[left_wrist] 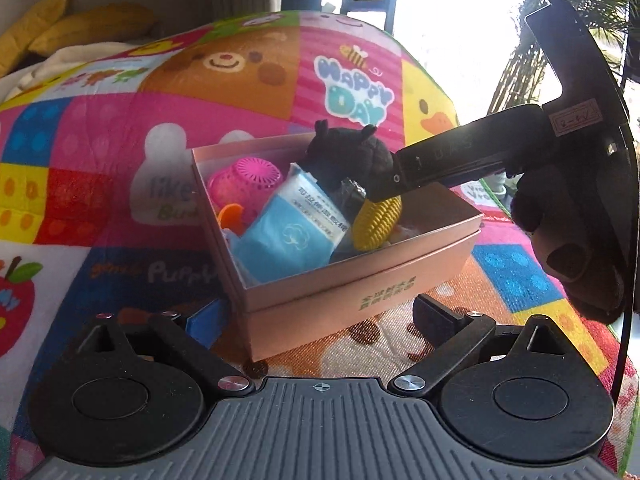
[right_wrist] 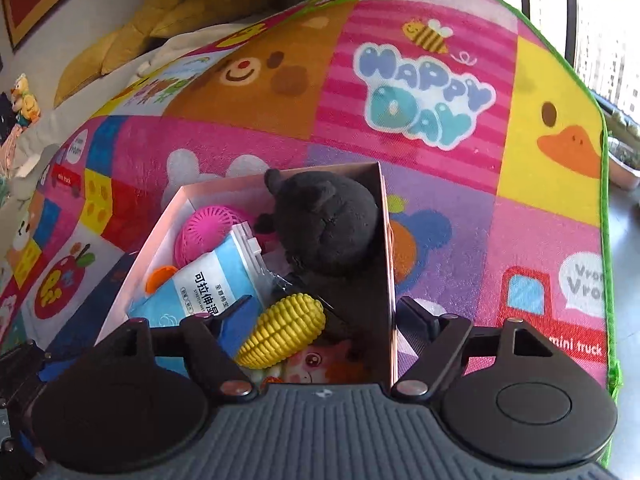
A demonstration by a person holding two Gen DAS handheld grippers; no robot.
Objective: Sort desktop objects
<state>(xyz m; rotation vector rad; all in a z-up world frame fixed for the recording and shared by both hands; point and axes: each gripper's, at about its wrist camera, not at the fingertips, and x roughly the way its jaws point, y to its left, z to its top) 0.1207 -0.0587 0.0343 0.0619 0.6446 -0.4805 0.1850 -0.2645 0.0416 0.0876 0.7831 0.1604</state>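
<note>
1. Both grippers sit at the pink box (left_wrist: 360,280), which rests on the patterned play mat (right_wrist: 440,160). Box already holds a black plush toy (right_wrist: 324,228), yellow toy corn (right_wrist: 284,330), blue-and-white wipes packet (right_wrist: 216,280), pink mesh ball (right_wrist: 208,228) and an orange piece (right_wrist: 160,276).
2. Right gripper (right_wrist: 320,312): jaws spread wide, straddling the box's right wall; one finger inside over the packet and corn, the other outside above the mat. Nothing pinched.
3. Left gripper (left_wrist: 320,316): jaws spread, low at the box's near corner, holding nothing. A blue pad shows on its left finger.
4. Seen from the left wrist, the right tool reaches into the box, its tip just beside the plush and corn.
5. Judgement: the plush looks just deposited, or contents are being settled; cannot tell which.
6. To do it well: lift the right gripper straight up so the finger clears the wall without tipping the box. The left could steady the corner.
7. Risk: plush sits high and leans on the wall; a snag could drag it out.
</note>
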